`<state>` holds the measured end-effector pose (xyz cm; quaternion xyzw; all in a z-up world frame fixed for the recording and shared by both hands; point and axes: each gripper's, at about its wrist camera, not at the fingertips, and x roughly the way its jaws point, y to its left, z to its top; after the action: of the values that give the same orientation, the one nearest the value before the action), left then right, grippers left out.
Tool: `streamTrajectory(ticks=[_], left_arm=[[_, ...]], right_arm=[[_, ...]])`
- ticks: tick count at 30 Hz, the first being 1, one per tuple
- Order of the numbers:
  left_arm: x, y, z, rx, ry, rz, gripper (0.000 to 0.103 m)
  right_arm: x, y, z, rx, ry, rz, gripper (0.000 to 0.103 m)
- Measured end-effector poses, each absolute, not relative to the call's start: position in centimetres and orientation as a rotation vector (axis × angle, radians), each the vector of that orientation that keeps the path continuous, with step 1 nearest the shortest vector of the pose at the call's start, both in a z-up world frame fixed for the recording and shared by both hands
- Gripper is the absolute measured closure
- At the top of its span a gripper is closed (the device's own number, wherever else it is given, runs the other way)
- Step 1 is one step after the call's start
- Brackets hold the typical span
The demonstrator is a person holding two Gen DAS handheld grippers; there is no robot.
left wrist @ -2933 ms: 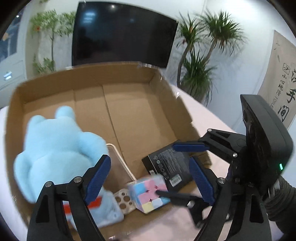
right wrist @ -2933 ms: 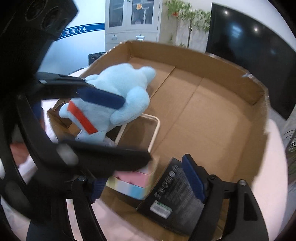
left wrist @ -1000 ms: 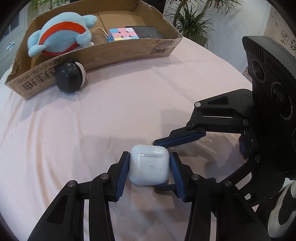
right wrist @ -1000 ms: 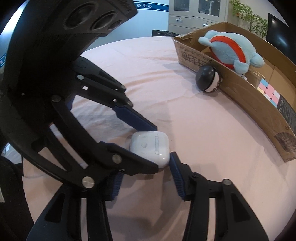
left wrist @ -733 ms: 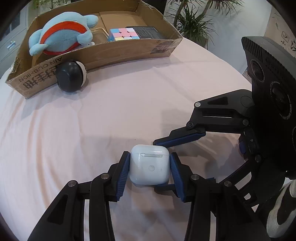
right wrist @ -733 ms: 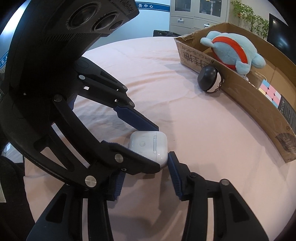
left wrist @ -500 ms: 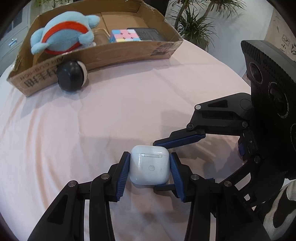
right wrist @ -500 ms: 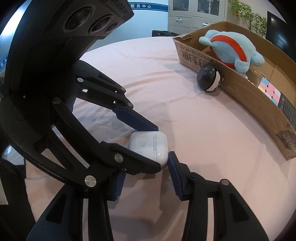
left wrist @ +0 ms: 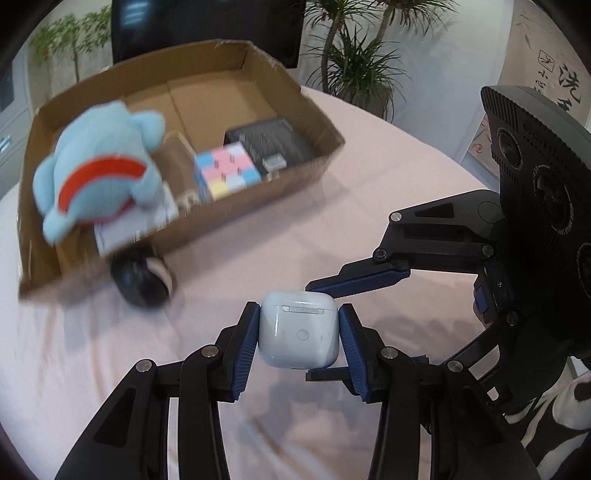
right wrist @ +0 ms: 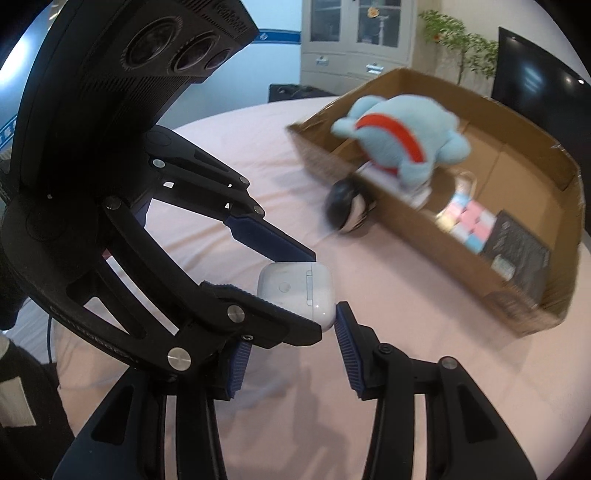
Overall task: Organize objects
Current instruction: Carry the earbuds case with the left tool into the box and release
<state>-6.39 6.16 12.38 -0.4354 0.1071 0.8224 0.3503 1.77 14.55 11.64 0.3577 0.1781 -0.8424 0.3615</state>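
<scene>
My left gripper (left wrist: pixel 298 339) is shut on a white earbuds case (left wrist: pixel 298 338), held above the pink tablecloth; the case also shows in the right wrist view (right wrist: pixel 295 295). My right gripper (right wrist: pixel 291 339) is open, its fingers above and below the case, crossing the left gripper; it shows in the left wrist view (left wrist: pixel 332 325). A cardboard box (left wrist: pixel 258 192) ahead holds a blue plush toy (left wrist: pixel 99 162), a pastel cube (left wrist: pixel 225 170) and a black packet (left wrist: pixel 273 144). A black and white ball (left wrist: pixel 142 282) lies against the box's front wall.
The pink tablecloth (left wrist: pixel 92 350) spreads between me and the box. Potted plants (left wrist: pixel 351 62) and a dark screen (left wrist: pixel 207 22) stand behind the table. A cabinet (right wrist: pixel 354 40) stands at the back in the right wrist view.
Both grippers have risen and moved toward the box with the case still in the left gripper. The box and ball now look closer and blurred.
</scene>
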Motion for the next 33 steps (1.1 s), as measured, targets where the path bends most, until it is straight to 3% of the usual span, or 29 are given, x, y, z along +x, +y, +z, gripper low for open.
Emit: streamTrajectory(ticks=[18,33], left_arm=[[-18.1,9.8,19.0,-1.071,0.366,2.092,0.061],[-28.6,11.7,18.3,-1.145,0.324,2.005,0.061]], right_arm=[[-8.8,17.7,18.0,0.882,0.437,-2.277,0.062],[-17.8,18.7,18.6,0.970,0.440,-2.300,0.062]])
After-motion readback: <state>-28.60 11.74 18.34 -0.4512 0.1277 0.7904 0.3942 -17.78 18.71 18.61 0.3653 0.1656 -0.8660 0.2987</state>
